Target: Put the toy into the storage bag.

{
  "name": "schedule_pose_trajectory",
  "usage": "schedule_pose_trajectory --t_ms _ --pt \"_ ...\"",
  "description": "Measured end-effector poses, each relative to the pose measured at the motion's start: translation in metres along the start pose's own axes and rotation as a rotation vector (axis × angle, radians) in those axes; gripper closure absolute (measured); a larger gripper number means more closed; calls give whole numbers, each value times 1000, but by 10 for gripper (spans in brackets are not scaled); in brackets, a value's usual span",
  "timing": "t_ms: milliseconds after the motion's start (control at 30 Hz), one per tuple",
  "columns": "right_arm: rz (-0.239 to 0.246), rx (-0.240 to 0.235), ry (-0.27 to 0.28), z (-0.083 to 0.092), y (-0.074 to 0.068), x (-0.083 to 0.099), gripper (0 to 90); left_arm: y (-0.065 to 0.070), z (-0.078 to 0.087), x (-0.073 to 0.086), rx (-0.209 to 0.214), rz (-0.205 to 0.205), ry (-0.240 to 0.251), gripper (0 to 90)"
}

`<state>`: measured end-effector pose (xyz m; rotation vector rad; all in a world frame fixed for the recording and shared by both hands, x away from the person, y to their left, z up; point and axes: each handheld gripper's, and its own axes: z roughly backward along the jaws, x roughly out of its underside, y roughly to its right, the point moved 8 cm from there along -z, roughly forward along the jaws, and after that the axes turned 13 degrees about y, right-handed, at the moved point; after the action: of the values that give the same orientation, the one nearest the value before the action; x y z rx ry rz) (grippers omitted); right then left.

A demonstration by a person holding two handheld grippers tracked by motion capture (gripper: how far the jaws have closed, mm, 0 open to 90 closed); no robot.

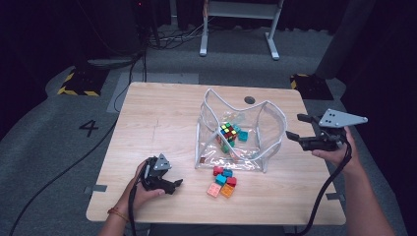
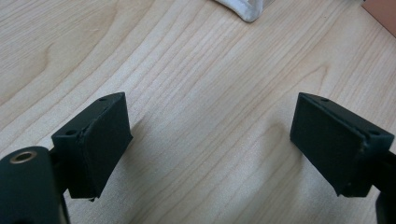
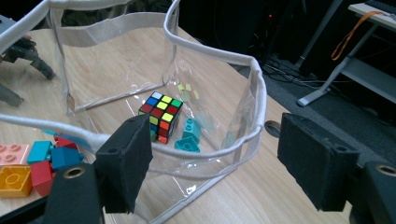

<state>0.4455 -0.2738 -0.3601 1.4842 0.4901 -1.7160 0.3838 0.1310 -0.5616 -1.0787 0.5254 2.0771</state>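
A clear bag (image 1: 242, 132) with white trim stands open right of the table's (image 1: 157, 123) centre; inside lie a colour cube (image 1: 227, 131) and teal bricks (image 1: 242, 135). Loose bricks (image 1: 222, 182) sit just outside it, toward the near edge. Your right claw (image 1: 296, 127) hangs beside the bag's right wall, jaws wide, empty. Your left claw (image 1: 178, 184) rests near the near-left corner, jaws apart, holding nothing.

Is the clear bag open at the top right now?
Open: the clear bag has its white rim spread wide, showing the puzzle cube inside.
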Motion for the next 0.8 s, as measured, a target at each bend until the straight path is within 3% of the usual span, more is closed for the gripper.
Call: schedule_pose_trajectory --t_ms 367,800 --pt "-1 -3 3 9 -19 20 244 0 0 0 0 0 0 124" --pt "-31 -36 -28 15 -46 66 249 0 0 0 -1 1 -1 124"
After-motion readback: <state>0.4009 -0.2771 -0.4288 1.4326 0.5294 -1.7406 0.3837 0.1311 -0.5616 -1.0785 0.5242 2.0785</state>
